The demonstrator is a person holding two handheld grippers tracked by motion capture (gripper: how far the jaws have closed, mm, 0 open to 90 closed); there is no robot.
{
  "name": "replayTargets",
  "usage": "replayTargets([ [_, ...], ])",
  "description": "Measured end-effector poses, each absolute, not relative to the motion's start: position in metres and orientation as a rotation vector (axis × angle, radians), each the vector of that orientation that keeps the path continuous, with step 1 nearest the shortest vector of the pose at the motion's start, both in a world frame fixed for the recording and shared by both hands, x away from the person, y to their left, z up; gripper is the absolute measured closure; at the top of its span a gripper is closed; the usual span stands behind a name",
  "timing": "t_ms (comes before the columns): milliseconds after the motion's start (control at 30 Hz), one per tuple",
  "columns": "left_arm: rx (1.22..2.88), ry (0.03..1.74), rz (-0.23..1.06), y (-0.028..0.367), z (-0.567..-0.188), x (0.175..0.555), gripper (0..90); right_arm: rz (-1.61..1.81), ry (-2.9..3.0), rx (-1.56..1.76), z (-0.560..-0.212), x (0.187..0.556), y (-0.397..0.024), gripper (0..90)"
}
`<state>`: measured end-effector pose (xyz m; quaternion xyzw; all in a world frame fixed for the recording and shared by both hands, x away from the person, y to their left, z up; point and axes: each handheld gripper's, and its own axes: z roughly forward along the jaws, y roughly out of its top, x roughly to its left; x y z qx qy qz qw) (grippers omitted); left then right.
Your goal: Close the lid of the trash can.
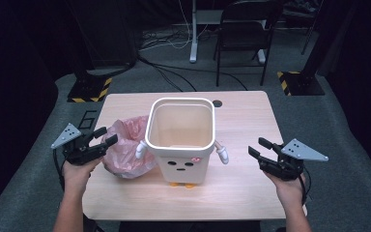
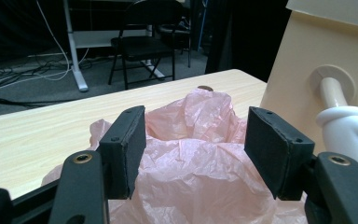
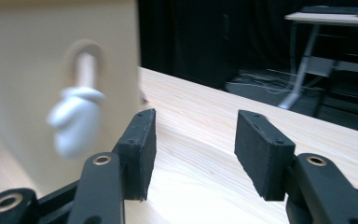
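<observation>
place: a recording studio or lab set up for filming table work
walls: black curtains hang all round
floor: grey carpet (image 1: pixel 38 193), loose cables (image 1: pixel 169 41) trailing across it
stands: dark posts on bases with yellow-black hazard tape (image 1: pixel 91 90)
furniture: a bare light-wood table (image 1: pixel 241 188) in the middle, a black folding chair (image 1: pixel 244 34) and a white desk leg (image 1: pixel 193 34) behind

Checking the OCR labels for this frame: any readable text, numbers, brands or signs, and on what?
"6": a large digit on the grey floor, just off the table's far left corner in the high view.
The bin carries a drawn face and a pink mark, no lettering.
The pink bag shows no print.
Nothing else is readable.
</observation>
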<state>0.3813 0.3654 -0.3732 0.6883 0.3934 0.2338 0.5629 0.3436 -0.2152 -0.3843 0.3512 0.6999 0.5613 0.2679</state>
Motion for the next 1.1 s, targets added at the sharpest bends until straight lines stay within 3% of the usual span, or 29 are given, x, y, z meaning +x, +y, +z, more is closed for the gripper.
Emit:
replayTargets([
  [1100,1.663,0.941,0.545,0.361,-0.382,0.385,37.9,1.293,1.974,1.038,-0.448,0.362,-0.216,45.8],
])
